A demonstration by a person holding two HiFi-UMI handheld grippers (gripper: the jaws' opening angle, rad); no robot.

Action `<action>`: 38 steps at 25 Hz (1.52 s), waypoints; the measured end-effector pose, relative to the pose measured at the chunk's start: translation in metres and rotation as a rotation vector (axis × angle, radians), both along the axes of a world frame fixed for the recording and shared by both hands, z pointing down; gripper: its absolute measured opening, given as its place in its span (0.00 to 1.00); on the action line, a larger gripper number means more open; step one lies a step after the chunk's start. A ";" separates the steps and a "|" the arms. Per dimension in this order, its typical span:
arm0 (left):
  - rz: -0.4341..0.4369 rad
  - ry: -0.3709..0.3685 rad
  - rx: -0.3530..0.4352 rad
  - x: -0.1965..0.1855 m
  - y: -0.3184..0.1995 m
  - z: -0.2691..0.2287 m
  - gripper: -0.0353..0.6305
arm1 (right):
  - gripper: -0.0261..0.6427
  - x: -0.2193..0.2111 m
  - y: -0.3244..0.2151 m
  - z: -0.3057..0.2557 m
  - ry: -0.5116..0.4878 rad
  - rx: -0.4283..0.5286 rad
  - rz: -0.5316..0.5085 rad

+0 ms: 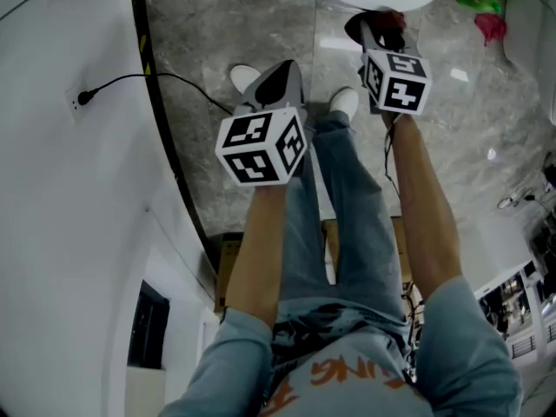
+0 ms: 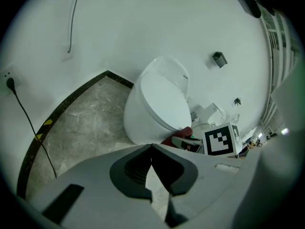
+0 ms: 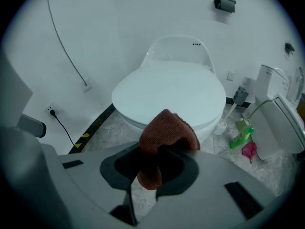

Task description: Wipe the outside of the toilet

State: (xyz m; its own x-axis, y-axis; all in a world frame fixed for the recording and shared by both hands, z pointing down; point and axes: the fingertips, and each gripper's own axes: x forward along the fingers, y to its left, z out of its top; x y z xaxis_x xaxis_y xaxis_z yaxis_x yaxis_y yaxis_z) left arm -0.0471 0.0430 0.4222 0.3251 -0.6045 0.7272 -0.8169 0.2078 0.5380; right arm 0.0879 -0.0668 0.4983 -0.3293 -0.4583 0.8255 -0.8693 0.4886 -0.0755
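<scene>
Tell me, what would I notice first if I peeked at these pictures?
The big white toilet, closed, stands in the middle against the wall. A brown cloth is pinched in the right gripper, just in front of it. A bright green bottle sits on the floor at the right.

Light: bright, even indoor light is washing all three views.
Glare: pale patches are shining on the floor (image 1: 334, 42), upper centre of the head view; the toilet (image 3: 171, 89) is bleaching near white.
Shadow: the underside of the cloth (image 3: 167, 128) is sinking into dark.
Edges: both gripper views are bowing, their corners going black.
</scene>
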 end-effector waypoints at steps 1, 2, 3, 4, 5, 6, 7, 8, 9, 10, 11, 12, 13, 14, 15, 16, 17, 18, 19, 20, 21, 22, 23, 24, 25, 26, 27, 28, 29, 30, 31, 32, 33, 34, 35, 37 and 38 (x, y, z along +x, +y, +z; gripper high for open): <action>-0.007 0.002 -0.002 -0.006 0.000 0.001 0.04 | 0.16 -0.005 0.001 0.001 -0.001 -0.007 0.000; -0.014 0.003 -0.005 -0.011 0.001 0.002 0.04 | 0.16 -0.010 0.002 0.002 0.000 -0.014 0.001; -0.020 0.004 -0.009 -0.016 0.001 0.003 0.04 | 0.16 -0.015 0.003 0.002 0.005 -0.021 0.004; -0.026 0.006 -0.013 -0.022 0.002 0.003 0.04 | 0.16 -0.018 0.004 0.003 0.011 -0.028 0.009; -0.032 0.007 -0.017 -0.027 0.002 0.004 0.04 | 0.16 -0.021 0.005 0.004 0.016 -0.035 0.017; -0.036 0.008 -0.021 -0.032 0.001 0.004 0.04 | 0.16 -0.024 0.006 0.005 0.019 -0.042 0.025; -0.039 0.008 -0.025 -0.038 0.001 0.004 0.04 | 0.16 -0.028 0.007 0.005 0.021 -0.050 0.030; -0.041 0.008 -0.028 -0.044 0.000 0.004 0.04 | 0.16 -0.032 0.008 0.006 0.022 -0.057 0.032; -0.043 0.008 -0.030 -0.050 -0.001 0.005 0.04 | 0.16 -0.037 0.009 0.007 0.024 -0.063 0.030; -0.045 0.008 -0.033 -0.057 -0.002 0.006 0.04 | 0.16 -0.043 0.010 0.008 0.027 -0.067 0.026; -0.047 0.007 -0.037 -0.064 -0.003 0.008 0.04 | 0.16 -0.048 0.011 0.010 0.030 -0.071 0.025; -0.048 0.005 -0.043 -0.071 -0.004 0.011 0.04 | 0.16 -0.055 0.011 0.011 0.031 -0.075 0.025; -0.049 0.004 -0.050 -0.077 -0.004 0.014 0.04 | 0.16 -0.062 0.012 0.012 0.030 -0.078 0.025; -0.050 0.004 -0.057 -0.084 -0.005 0.018 0.04 | 0.16 -0.070 0.013 0.013 0.027 -0.079 0.021; -0.051 0.004 -0.062 -0.090 -0.005 0.021 0.04 | 0.16 -0.079 0.013 0.014 0.024 -0.077 0.011; -0.051 0.006 -0.067 -0.096 -0.006 0.024 0.04 | 0.16 -0.089 0.013 0.016 0.021 -0.075 -0.001; -0.050 0.007 -0.070 -0.102 -0.006 0.026 0.04 | 0.15 -0.099 0.013 0.017 0.019 -0.072 -0.012; -0.046 0.007 -0.072 -0.108 -0.007 0.028 0.04 | 0.16 -0.108 0.012 0.018 0.018 -0.070 -0.018; -0.041 0.007 -0.074 -0.113 -0.008 0.031 0.04 | 0.16 -0.118 0.010 0.020 0.015 -0.067 -0.020; -0.037 0.006 -0.075 -0.119 -0.009 0.032 0.04 | 0.15 -0.127 0.008 0.020 0.010 -0.062 -0.022; -0.034 0.005 -0.077 -0.124 -0.010 0.034 0.04 | 0.15 -0.137 0.004 0.021 0.005 -0.055 -0.027; -0.031 0.004 -0.080 -0.130 -0.010 0.035 0.04 | 0.15 -0.146 0.001 0.020 0.000 -0.048 -0.033; -0.027 0.005 -0.084 -0.135 -0.010 0.036 0.04 | 0.15 -0.155 -0.002 0.020 -0.002 -0.043 -0.037; -0.022 0.007 -0.088 -0.140 -0.009 0.038 0.04 | 0.15 -0.162 -0.004 0.021 -0.003 -0.042 -0.037; -0.017 0.007 -0.092 -0.145 -0.009 0.039 0.04 | 0.15 -0.169 -0.008 0.022 -0.002 -0.041 -0.033; -0.014 0.007 -0.093 -0.152 -0.010 0.040 0.04 | 0.15 -0.176 -0.012 0.023 -0.002 -0.039 -0.028; -0.013 0.006 -0.092 -0.158 -0.011 0.041 0.04 | 0.15 -0.183 -0.016 0.025 -0.002 -0.036 -0.025; -0.014 0.004 -0.092 -0.165 -0.012 0.042 0.04 | 0.15 -0.189 -0.020 0.025 -0.005 -0.031 -0.022; -0.015 0.003 -0.091 -0.170 -0.012 0.044 0.04 | 0.15 -0.196 -0.024 0.026 -0.009 -0.027 -0.021; -0.016 0.002 -0.093 -0.175 -0.012 0.046 0.04 | 0.15 -0.201 -0.027 0.027 -0.014 -0.023 -0.020; -0.017 0.002 -0.095 -0.178 -0.013 0.049 0.04 | 0.15 -0.207 -0.031 0.027 -0.020 -0.019 -0.020; -0.016 0.002 -0.097 -0.180 -0.014 0.051 0.04 | 0.15 -0.211 -0.036 0.027 -0.024 -0.013 -0.021; -0.016 0.004 -0.098 -0.181 -0.015 0.053 0.04 | 0.16 -0.215 -0.041 0.027 -0.027 -0.005 -0.023; -0.017 0.007 -0.098 -0.182 -0.016 0.055 0.04 | 0.16 -0.218 -0.045 0.026 -0.028 0.003 -0.027; -0.018 0.011 -0.097 -0.182 -0.016 0.055 0.04 | 0.16 -0.221 -0.048 0.025 -0.029 0.010 -0.032; -0.022 0.019 -0.094 -0.181 -0.013 0.056 0.04 | 0.16 -0.228 -0.047 0.024 -0.038 0.011 -0.053; -0.024 0.022 -0.092 -0.181 -0.011 0.057 0.04 | 0.16 -0.232 -0.044 0.023 -0.049 0.007 -0.070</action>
State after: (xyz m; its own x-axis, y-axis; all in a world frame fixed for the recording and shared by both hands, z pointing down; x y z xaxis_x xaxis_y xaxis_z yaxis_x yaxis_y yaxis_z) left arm -0.2280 0.0315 0.4791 0.3276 -0.5435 0.7729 -0.7996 0.2763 0.5332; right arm -0.1441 -0.1111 0.5211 -0.4006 -0.4384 0.8046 -0.8281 0.5490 -0.1131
